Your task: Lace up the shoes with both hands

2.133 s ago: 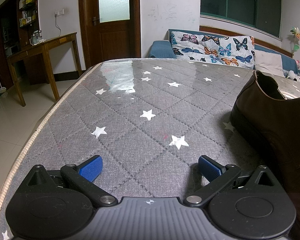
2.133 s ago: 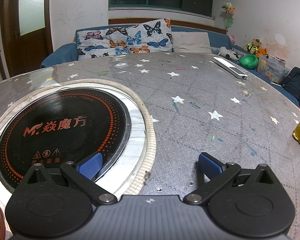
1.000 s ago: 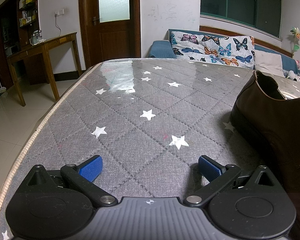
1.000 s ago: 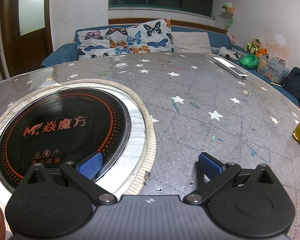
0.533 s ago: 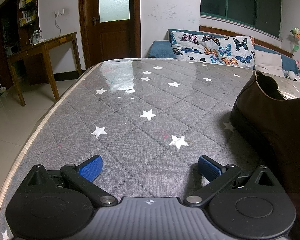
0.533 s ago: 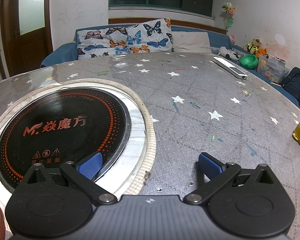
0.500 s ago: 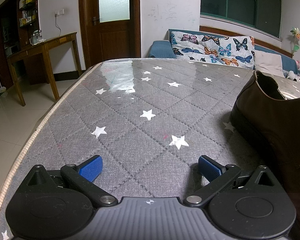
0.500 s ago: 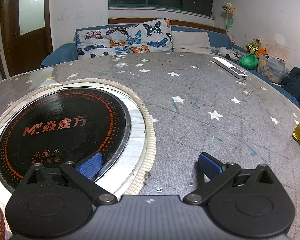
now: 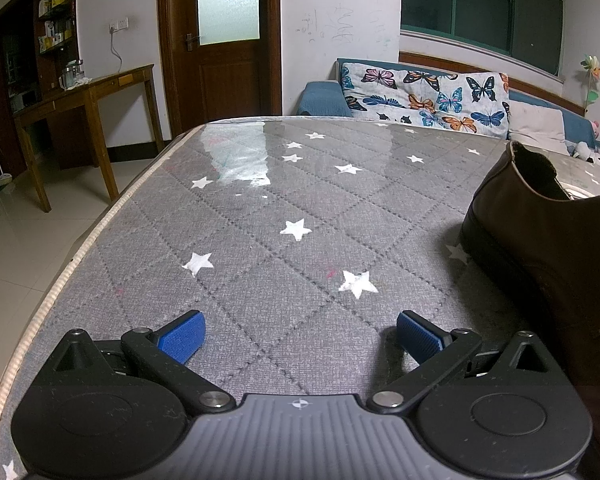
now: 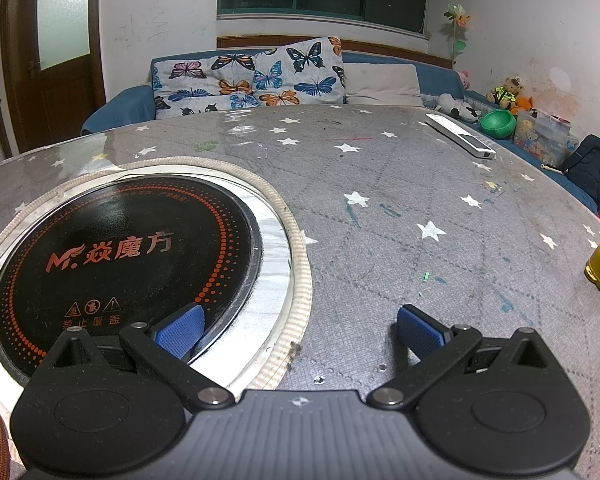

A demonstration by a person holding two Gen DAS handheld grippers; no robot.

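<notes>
Everywhere grey star-quilted tabletop [image 9: 300, 208], butterfly-cushioned sofa [image 10: 260, 76].

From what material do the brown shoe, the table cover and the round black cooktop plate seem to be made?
Brown shoe: likely leather, matte and slightly grained, with a metal eyelet.
Table cover: grey quilted fabric with white stars, apparently under a clear glossy sheet, since it reflects the door.
Round black cooktop plate: probably glass or ceramic, smooth and shiny, with orange print, set in a silvery metal-looking ring.
</notes>
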